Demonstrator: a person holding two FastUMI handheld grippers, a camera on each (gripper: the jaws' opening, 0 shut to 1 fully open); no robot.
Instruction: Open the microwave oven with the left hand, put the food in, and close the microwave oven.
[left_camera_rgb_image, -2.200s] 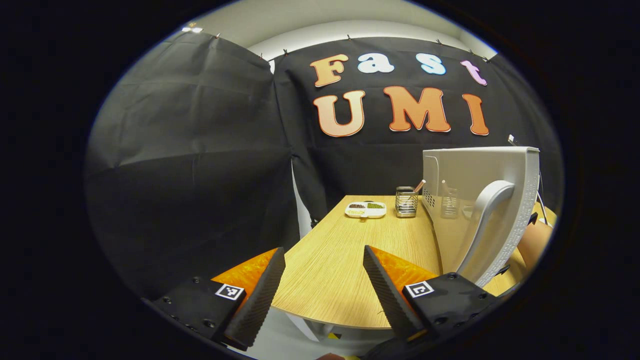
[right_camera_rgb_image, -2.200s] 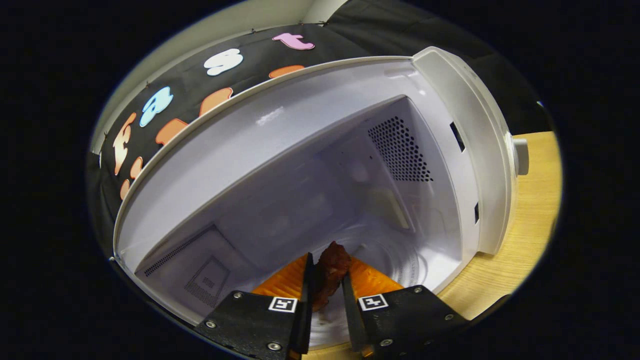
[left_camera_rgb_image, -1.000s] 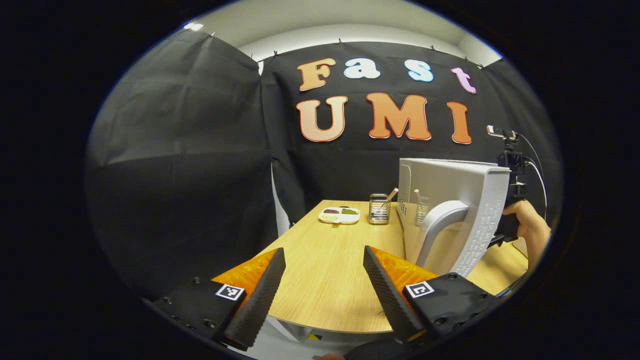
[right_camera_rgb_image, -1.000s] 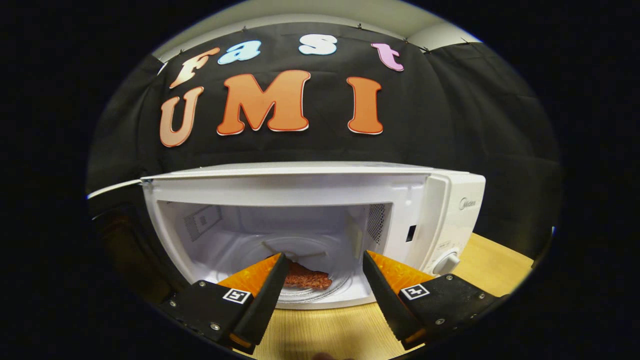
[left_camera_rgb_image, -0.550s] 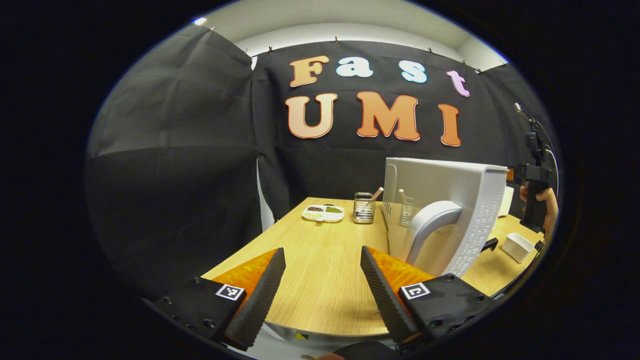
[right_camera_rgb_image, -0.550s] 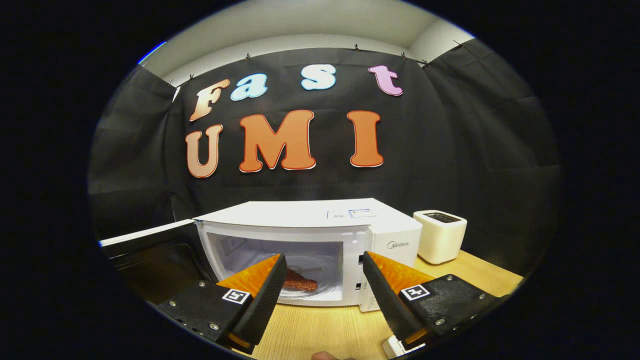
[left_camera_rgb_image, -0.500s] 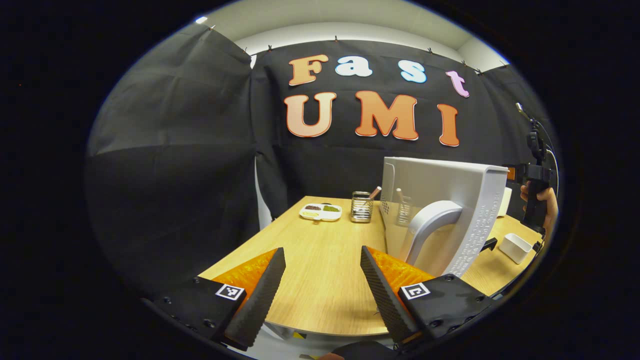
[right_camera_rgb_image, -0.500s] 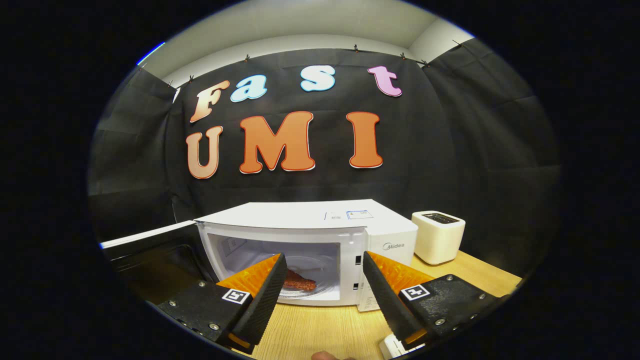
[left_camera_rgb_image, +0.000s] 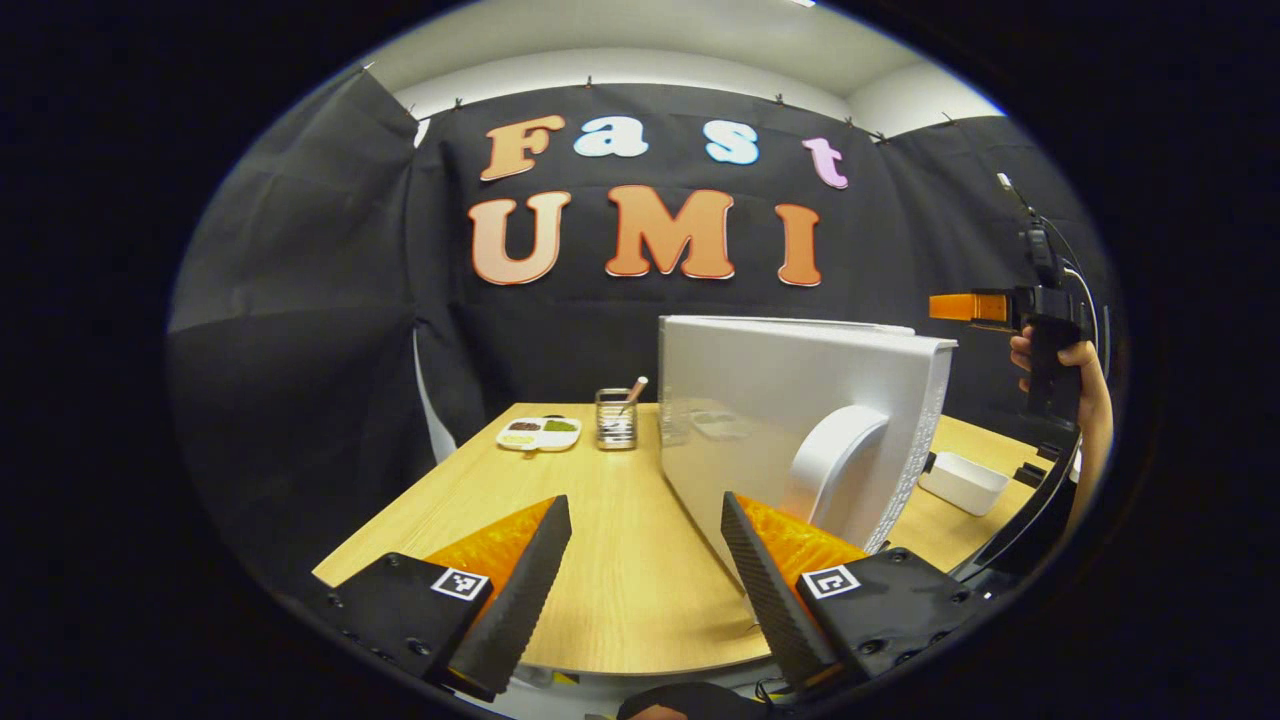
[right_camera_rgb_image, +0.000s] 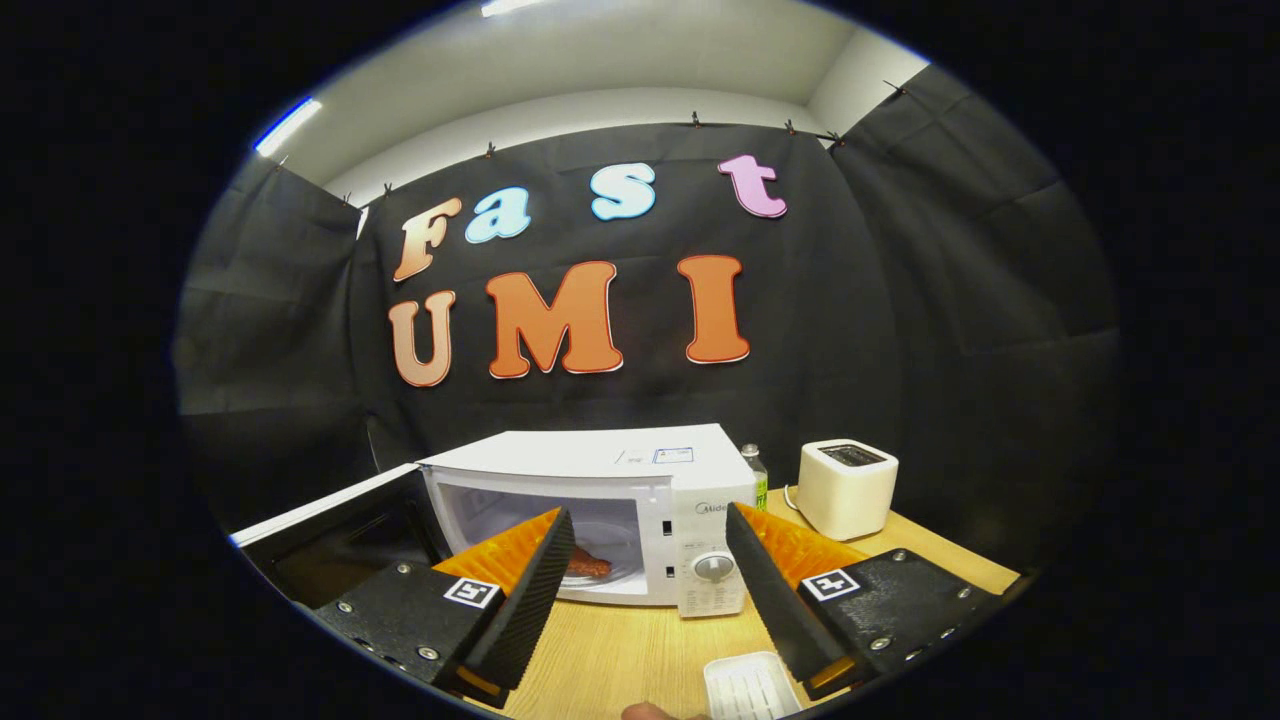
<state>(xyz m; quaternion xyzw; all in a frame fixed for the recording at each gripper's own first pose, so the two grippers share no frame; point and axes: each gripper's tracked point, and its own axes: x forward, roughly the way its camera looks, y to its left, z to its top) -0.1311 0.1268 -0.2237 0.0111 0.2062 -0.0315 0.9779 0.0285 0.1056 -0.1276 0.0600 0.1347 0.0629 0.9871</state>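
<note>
Food (right_camera_rgb_image: 588, 565) is sitting in the microwave (right_camera_rgb_image: 600, 500) and both grippers, left (left_camera_rgb_image: 645, 570) and right (right_camera_rgb_image: 645, 575), are spread empty, so next up is the left one pushing the door (left_camera_rgb_image: 800, 420) closed.

Microwave (right_camera_rgb_image: 640, 470): door (left_camera_rgb_image: 800, 420) swung wide, cavity mouth unobstructed from the front; door leaf stands as a barrier along the cavity's left. Bare wooden table (left_camera_rgb_image: 610, 540) beside the door's outer face. Toaster (right_camera_rgb_image: 848, 488) near the microwave's right. White tray (right_camera_rgb_image: 750, 688) lies in front.
</note>
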